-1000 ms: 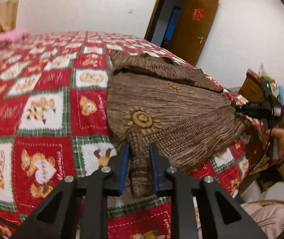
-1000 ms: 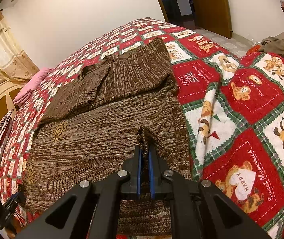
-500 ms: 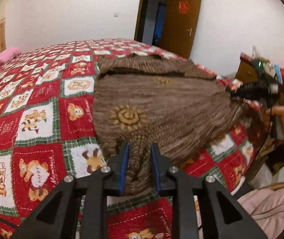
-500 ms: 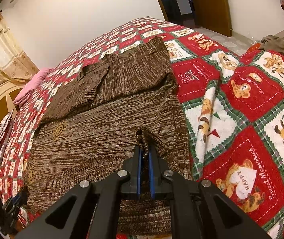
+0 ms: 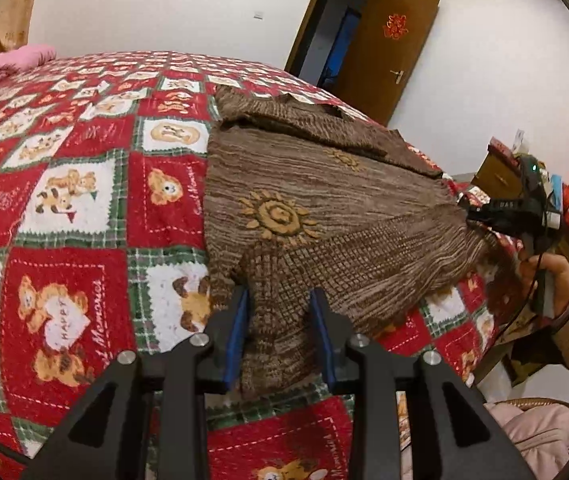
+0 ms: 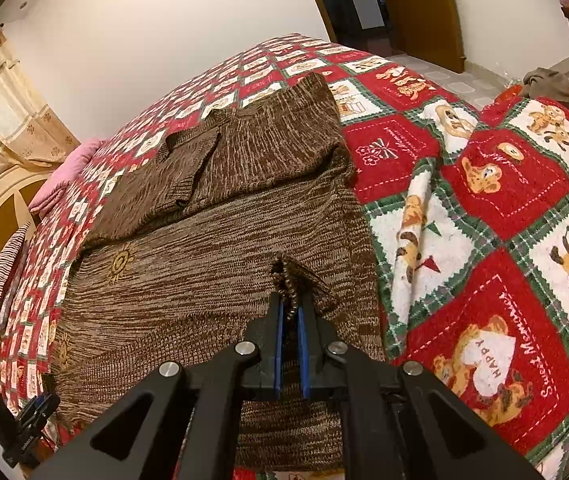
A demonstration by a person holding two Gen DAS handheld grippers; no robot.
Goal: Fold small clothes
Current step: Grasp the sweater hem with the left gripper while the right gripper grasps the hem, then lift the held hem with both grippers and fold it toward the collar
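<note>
A brown knitted sweater (image 5: 324, 196) with yellow sun patterns lies spread on the bed, its sleeves folded across the far part (image 6: 220, 168). My left gripper (image 5: 278, 300) stands open around the sweater's near left hem corner, the cloth lying loosely between its blue-padded fingers (image 5: 240, 320). My right gripper (image 6: 289, 300) is shut on a pinched fold of the sweater's hem at the right side. The right gripper also shows in the left wrist view (image 5: 504, 216), and the left gripper shows in the right wrist view (image 6: 30, 420) at the sweater's other corner.
The bed is covered by a red, green and white bear-patterned quilt (image 5: 64, 208). A pink folded cloth (image 5: 8, 64) lies at the far left. A brown door (image 5: 380, 48) stands open behind. A cluttered cabinet (image 5: 532, 184) stands at the right.
My left gripper's fingers have spread apart from the hem corner they held. The left view has tilted and drawn closer to the sweater. The right gripper has stayed shut on its fold.
</note>
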